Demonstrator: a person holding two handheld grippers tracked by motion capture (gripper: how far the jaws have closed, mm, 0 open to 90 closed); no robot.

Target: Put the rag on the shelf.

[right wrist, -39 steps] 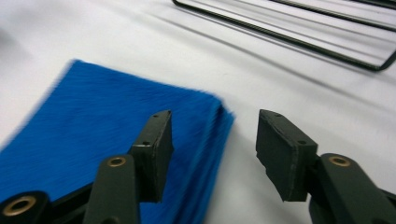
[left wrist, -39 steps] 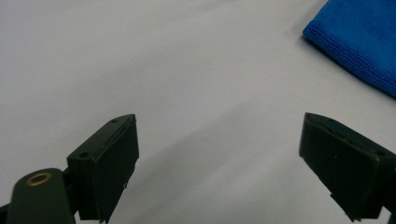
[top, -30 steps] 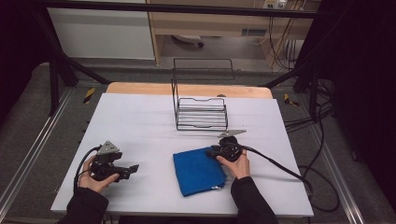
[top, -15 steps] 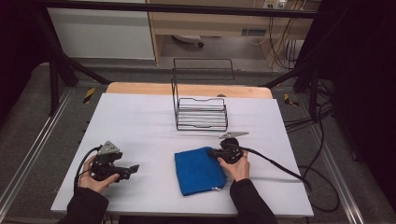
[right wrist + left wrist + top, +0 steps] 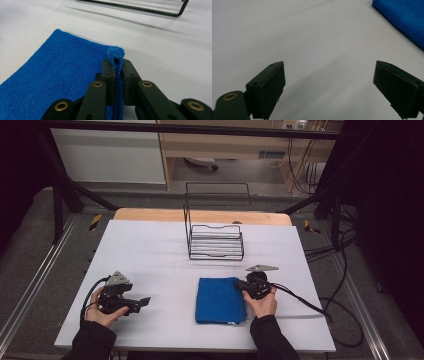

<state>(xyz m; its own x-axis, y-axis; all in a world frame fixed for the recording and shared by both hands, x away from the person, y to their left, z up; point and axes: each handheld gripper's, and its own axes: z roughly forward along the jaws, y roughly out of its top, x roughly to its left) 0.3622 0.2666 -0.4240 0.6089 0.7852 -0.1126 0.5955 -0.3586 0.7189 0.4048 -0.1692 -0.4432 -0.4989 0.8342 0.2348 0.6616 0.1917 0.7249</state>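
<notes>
A blue cloth [image 5: 220,300] lies folded flat on the white tabletop [image 5: 150,250], near the front edge and a little right of centre. It is a rectangle whose long axis runs from near to far, with its short edges facing the person and the wire rack [image 5: 215,240].

The right tongs [image 5: 245,287] sit at the cloth's far right corner. In the right gripper view the tongs [image 5: 117,67] are clamped narrow on that corner, a small fold of blue terry pinched between the pads and poking up just past their tips. These jaws have just been closing on the fabric, then eased very slightly.

The left tongs [image 5: 142,302] rest low over bare tabletop well to the left of the cloth, pointing right toward it, jaws wide with nothing between them.

The black wire rack stands farther back, near the table's centre, upright and with nothing on its bars.
</notes>
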